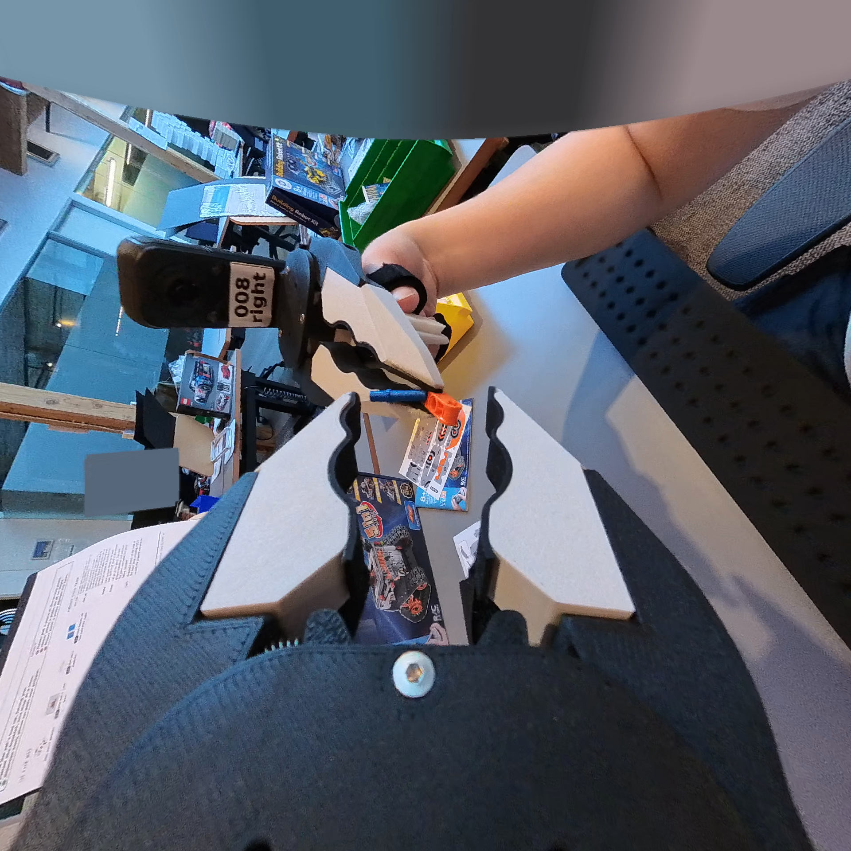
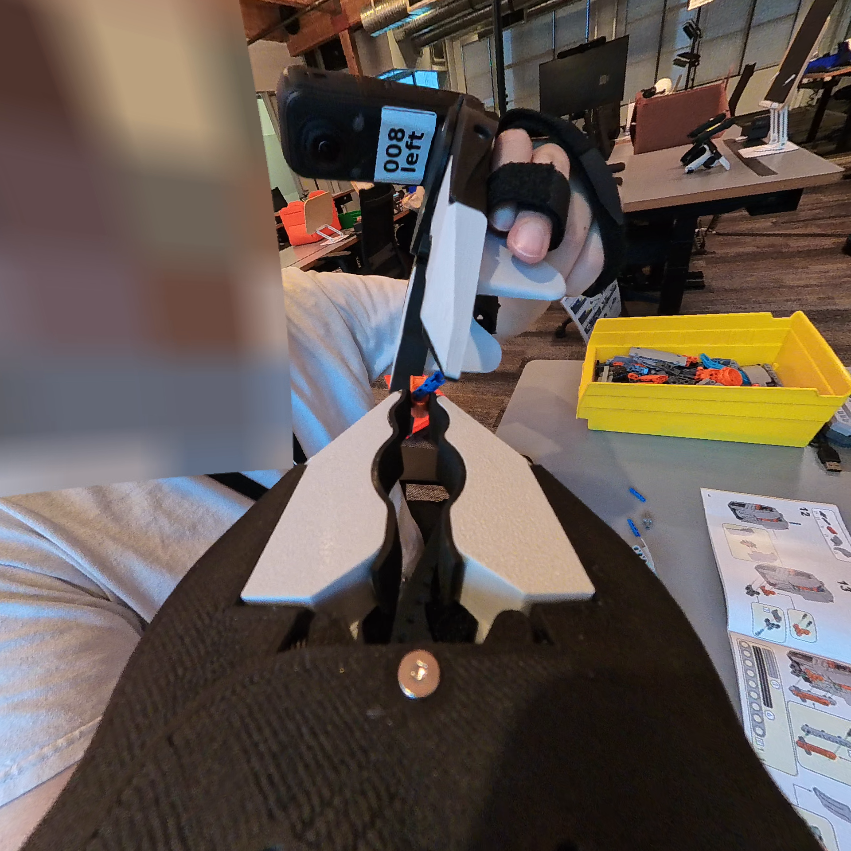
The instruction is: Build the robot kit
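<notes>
Fingers (image 1: 294, 520) of your left gripper (image 1: 422, 394) are spread wide and hold nothing. Those of your right gripper (image 2: 416, 400) are pressed nearly together, pinching an orange piece (image 1: 444, 407) at their very tips.

To the right of the right fingers lies the bench (image 2: 598, 483), with a yellow bin (image 2: 690, 414) of mixed parts on it. Nearer you is an open instruction sheet (image 2: 783, 644). The orange piece is off the bench, in the air, just beyond the left fingertips. A blue pin (image 1: 396, 395) juts sideways from it, across the gap between them.

The risk I see is the hold itself. It is a shallow tip pinch, so any sideways push on the pin could twist the piece out and drop it towards your lap. The left tips also sit close enough to knock it.

Your right hand (image 1: 405, 267) reaches in from the right with the forearm bare, and its gripper slants down. Your left hand (image 2: 552, 207) is raised — its gripper points steeply down, edge-on, onto the right fingertips.
</notes>
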Demonstrator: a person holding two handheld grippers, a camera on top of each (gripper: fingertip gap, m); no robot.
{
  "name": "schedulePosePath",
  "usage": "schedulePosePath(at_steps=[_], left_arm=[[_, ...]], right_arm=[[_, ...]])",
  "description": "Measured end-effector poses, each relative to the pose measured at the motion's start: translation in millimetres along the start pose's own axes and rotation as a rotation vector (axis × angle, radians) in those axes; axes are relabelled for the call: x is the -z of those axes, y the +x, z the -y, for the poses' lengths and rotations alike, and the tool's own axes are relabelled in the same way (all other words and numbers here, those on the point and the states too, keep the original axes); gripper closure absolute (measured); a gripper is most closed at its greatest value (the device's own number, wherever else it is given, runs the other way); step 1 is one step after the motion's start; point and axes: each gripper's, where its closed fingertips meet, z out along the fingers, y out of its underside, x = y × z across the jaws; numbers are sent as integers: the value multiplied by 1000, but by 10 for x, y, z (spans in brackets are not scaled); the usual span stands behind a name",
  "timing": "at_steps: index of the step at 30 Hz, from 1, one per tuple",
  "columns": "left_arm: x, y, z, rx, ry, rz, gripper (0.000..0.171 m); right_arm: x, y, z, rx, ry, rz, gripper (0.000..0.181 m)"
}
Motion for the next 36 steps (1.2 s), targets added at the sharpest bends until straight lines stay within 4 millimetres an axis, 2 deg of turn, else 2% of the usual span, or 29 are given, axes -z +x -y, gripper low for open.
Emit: schedulePosePath(at_steps=[11,15,22,32,36], left_arm=[[-23,7,-30,-4,-9,3,133],[-26,6,-54,-10,-21,11,133],[3,-22,-74,1,-29,27,123],[13,19,-59,13,-16,10,130],[8,10,-65,12,-15,22,128]], right_arm=[[-34,42,-30,-10,-2,12,176],[-33,53,-39,-12,3,12,176],[-43,41,-48,1,-3,14,175],[-46,36,-52,5,-7,15,176],[-50,31,-51,7,-5,16,176]])
